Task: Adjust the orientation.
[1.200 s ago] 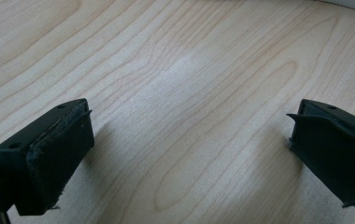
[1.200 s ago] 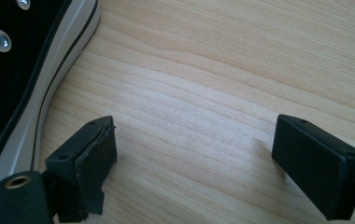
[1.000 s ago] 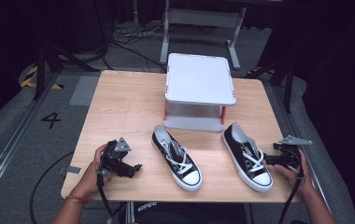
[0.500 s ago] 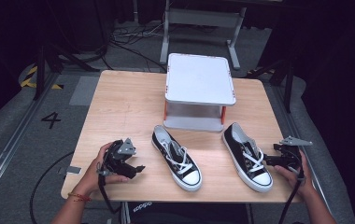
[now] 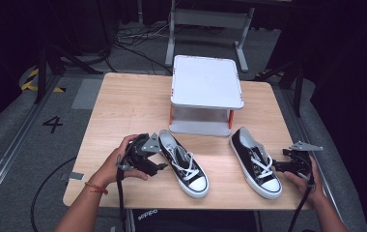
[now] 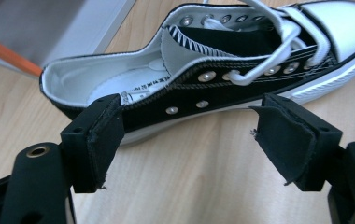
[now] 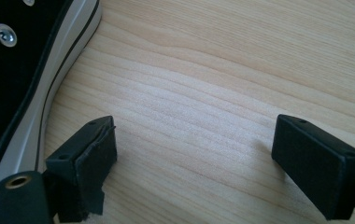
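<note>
Left gripper point(image 5: 158, 166) moved beside left shoe point(image 5: 184, 163), jaws closing slightly, apart, empty. Right gripper point(image 5: 279, 165): apart. Shoe: light, soft canvas; grip heel collar.

In the right gripper view the picture's left edge cut off most of the right shoe point(image 7: 7, 60); its laces stayed hidden

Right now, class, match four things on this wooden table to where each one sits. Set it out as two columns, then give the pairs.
1 left black-and-white canvas sneaker
2 right black-and-white canvas sneaker
3 white two-tier shelf with orange legs
4 right hand-held gripper

A at the table's right edge
B behind both shoes
C beside the left hand-held gripper
D between A's thing and C's thing

1-C, 2-D, 3-B, 4-A
</note>
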`<control>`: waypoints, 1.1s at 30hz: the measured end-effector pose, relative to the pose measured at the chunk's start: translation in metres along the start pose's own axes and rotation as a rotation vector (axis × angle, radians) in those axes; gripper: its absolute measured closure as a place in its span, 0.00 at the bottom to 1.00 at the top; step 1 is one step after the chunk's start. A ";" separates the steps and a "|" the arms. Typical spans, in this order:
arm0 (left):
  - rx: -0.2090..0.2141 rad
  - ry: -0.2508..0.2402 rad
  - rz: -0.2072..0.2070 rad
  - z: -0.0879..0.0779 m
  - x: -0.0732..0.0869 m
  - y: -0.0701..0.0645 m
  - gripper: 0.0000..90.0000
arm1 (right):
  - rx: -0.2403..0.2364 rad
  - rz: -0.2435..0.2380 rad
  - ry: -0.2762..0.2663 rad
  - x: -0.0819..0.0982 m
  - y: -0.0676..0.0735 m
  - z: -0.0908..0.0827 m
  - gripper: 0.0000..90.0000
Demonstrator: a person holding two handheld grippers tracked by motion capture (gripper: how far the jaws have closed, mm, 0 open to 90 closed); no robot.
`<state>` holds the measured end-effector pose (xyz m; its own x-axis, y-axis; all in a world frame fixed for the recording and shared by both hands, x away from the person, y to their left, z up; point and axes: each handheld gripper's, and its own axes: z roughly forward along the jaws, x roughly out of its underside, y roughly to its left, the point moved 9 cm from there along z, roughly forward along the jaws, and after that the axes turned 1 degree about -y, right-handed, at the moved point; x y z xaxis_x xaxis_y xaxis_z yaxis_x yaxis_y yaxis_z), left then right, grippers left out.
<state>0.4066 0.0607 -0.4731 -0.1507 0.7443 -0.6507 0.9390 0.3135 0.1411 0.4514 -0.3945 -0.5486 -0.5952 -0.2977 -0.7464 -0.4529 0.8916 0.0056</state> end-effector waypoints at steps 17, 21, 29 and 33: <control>0.154 0.069 0.056 0.028 -0.009 0.009 0.39 | 0.000 0.000 -0.001 0.000 0.000 0.000 0.16; 0.188 0.075 0.084 0.027 -0.010 0.005 0.51 | 0.000 0.000 -0.001 0.000 0.000 0.000 0.16; 0.203 0.111 0.188 0.012 -0.010 -0.011 0.84 | 0.000 0.000 -0.001 0.000 0.000 0.000 0.16; 0.155 0.130 0.196 0.005 -0.006 -0.015 0.95 | 0.000 0.000 -0.001 0.000 0.000 0.000 0.16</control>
<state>0.3950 0.0481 -0.4753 0.0095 0.8544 -0.5195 0.9887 0.0696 0.1325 0.4512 -0.3944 -0.5485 -0.5949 -0.2972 -0.7469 -0.4530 0.8915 0.0061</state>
